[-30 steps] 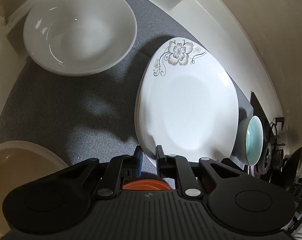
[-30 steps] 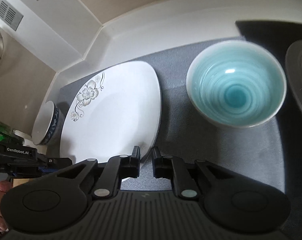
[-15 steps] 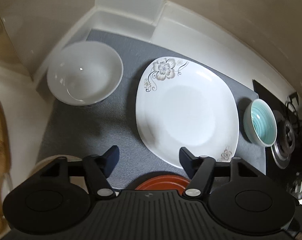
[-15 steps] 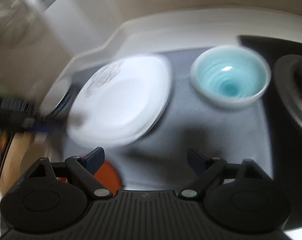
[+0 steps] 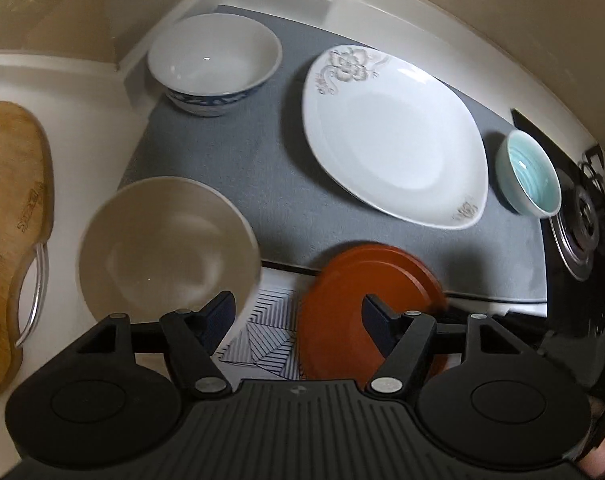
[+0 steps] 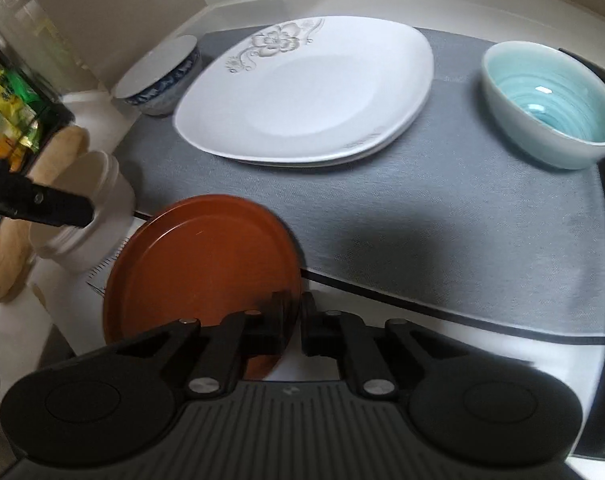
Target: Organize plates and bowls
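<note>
A brown round plate (image 6: pixel 202 272) lies at the near edge of the grey mat (image 6: pixel 462 208). My right gripper (image 6: pixel 300 308) has its jaws closing, nearly together, on that plate's right rim. The brown plate (image 5: pixel 366 292) also appears in the left wrist view, under my left gripper (image 5: pixel 298 308), which is open with nothing between its fingers. A beige bowl (image 5: pixel 166 244) sits below its left finger. On the mat stand a white square plate with a flower print (image 5: pixel 394 148) (image 6: pixel 306 88), a white bowl with a blue pattern (image 5: pixel 214 68) (image 6: pixel 162 76) and a teal bowl (image 5: pixel 530 176) (image 6: pixel 550 104).
A wooden cutting board (image 5: pixel 10 216) lies on the white counter to the left. A stove burner (image 5: pixel 582 224) sits on the black hob right of the mat. White walls close the back corner. Bare grey mat (image 5: pixel 230 168) lies between the bowls and the plates.
My left gripper opened and pulled up and back from the white square plate. My right gripper swung left from the teal bowl, opened wide, then closed at the brown plate's rim.
</note>
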{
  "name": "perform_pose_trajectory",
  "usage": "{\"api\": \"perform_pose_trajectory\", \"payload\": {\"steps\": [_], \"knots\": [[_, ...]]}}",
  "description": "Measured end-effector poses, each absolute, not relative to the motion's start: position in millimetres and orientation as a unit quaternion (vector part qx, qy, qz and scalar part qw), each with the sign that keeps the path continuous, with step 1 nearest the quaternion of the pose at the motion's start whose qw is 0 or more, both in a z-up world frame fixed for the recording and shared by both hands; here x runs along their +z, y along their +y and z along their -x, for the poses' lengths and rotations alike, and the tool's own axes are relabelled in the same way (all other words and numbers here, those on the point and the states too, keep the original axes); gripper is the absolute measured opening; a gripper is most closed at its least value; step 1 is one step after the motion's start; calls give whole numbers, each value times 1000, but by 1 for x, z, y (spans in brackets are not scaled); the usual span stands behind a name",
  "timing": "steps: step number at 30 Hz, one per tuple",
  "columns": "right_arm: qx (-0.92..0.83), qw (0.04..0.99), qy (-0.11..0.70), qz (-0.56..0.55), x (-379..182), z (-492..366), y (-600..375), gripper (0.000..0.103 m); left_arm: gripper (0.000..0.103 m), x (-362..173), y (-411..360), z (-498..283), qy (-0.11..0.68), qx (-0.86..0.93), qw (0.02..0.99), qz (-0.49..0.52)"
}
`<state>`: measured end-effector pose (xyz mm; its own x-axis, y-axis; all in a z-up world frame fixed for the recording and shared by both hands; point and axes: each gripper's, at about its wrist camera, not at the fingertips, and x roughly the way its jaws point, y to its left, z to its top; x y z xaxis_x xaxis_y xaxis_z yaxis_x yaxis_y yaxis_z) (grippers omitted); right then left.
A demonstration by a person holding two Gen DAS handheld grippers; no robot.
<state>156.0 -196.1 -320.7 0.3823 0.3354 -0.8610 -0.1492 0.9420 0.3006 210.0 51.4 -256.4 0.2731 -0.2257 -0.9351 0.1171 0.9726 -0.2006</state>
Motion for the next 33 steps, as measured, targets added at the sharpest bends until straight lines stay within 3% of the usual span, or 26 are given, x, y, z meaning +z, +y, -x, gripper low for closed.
{"api": "perform_pose_trajectory", "payload": {"steps": [6,7,8,9,10,11,12,13,14,16,18,20,21,23,24,33], "knots": [[83,835,536,-91,-314,-148,-234,7,73,-261,21,-202,580,-159,799,3],[73,832,540,-101,-315,-146,-238,14,72,-266,15,-203,587,-167,792,-2],[63,827,547,-112,-316,-145,-242,42,72,-273,10,-204,600,-171,782,-2],[59,825,549,-123,-319,-143,-245,58,68,-280,6,-207,616,-173,769,2],[58,827,544,-130,-319,-141,-246,86,65,-287,3,-209,626,-178,759,7],[59,832,535,-132,-317,-138,-246,95,64,-294,-1,-209,630,-185,754,10],[66,837,529,-128,-315,-136,-244,95,60,-302,-5,-210,635,-184,750,4],[73,838,527,-119,-314,-135,-241,95,47,-311,-9,-211,642,-177,746,-7],[77,839,528,-108,-314,-134,-238,96,41,-319,-11,-213,645,-170,745,-17],[80,840,529,-88,-315,-133,-232,96,33,-316,-16,-211,622,-183,761,-23],[69,848,519,-80,-316,-127,-231,93,22,-319,-22,-210,620,-186,761,-39],[76,843,526,-80,-321,-125,-229,55,18,-320,-25,-208,615,-187,765,-41],[71,845,525,-68,-323,-123,-228,49,17,-319,-27,-207,612,-189,766,-46],[68,848,524,-32,-323,-122,-221,16,9,-318,-27,-206,625,-193,755,-35],[81,844,529,-35,-323,-123,-219,11,8,-317,-27,-207,634,-193,748,-28],[65,849,518,-76,-293,-119,-224,10,8,-266,-30,-199,596,-207,774,-56]]}}
